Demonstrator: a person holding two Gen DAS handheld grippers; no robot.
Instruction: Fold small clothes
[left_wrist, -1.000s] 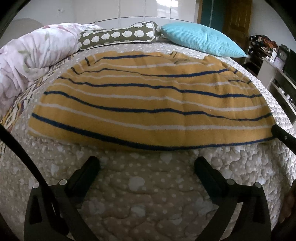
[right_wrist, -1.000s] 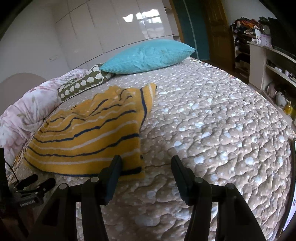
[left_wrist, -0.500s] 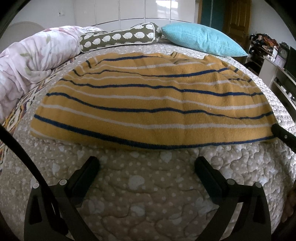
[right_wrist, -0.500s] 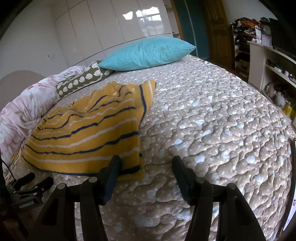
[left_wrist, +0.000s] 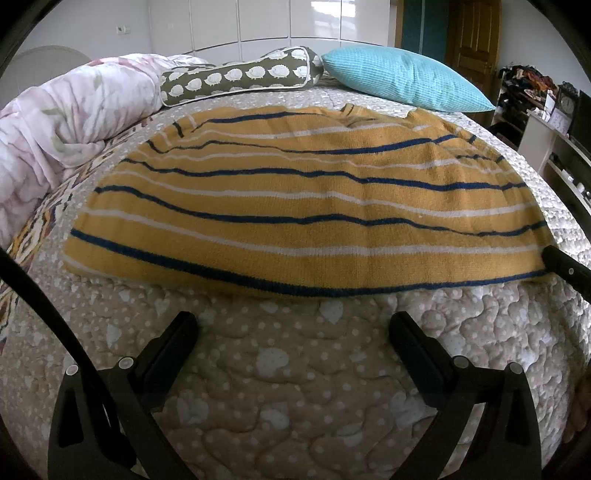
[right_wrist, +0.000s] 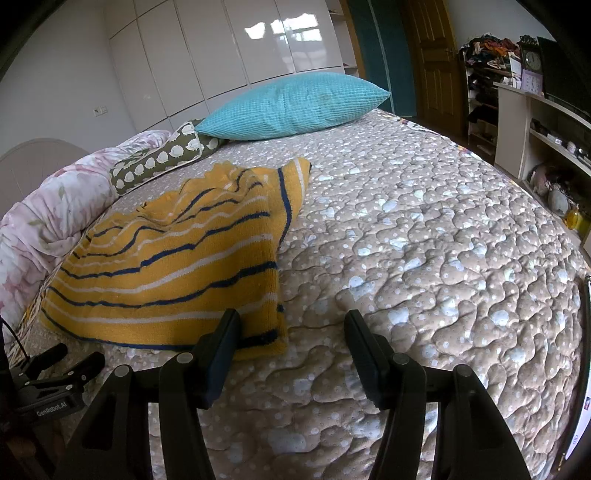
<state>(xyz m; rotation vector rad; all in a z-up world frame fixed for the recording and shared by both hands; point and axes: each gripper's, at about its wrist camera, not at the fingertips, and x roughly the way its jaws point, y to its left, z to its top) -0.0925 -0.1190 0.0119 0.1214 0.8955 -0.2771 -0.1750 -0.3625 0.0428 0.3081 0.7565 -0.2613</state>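
Beige quilted bedding (left_wrist: 295, 398) with white dots covers the bed, and a yellow sweater (left_wrist: 303, 206) with blue and white stripes lies flat on it, its hem toward both cameras. Behind it rest a turquoise pillow (left_wrist: 402, 79), a green bolster (left_wrist: 240, 75) and a pink floral duvet (left_wrist: 70, 110).

The left gripper (left_wrist: 293, 326) hangs over bare quilt just short of the hem, jaws wide with nothing between them. The right gripper (right_wrist: 291, 326) stands wide too, its left finger over the sweater's near corner, gripping nothing.

Only the right view shows the shelves (right_wrist: 546, 125) with a clock (right_wrist: 532, 59), and the left gripper's body at lower left, printed "GenRobot.AI". Only the left view shows the sweater's full width.

Since a second ago the sweater has not shifted; the framing differs slightly.
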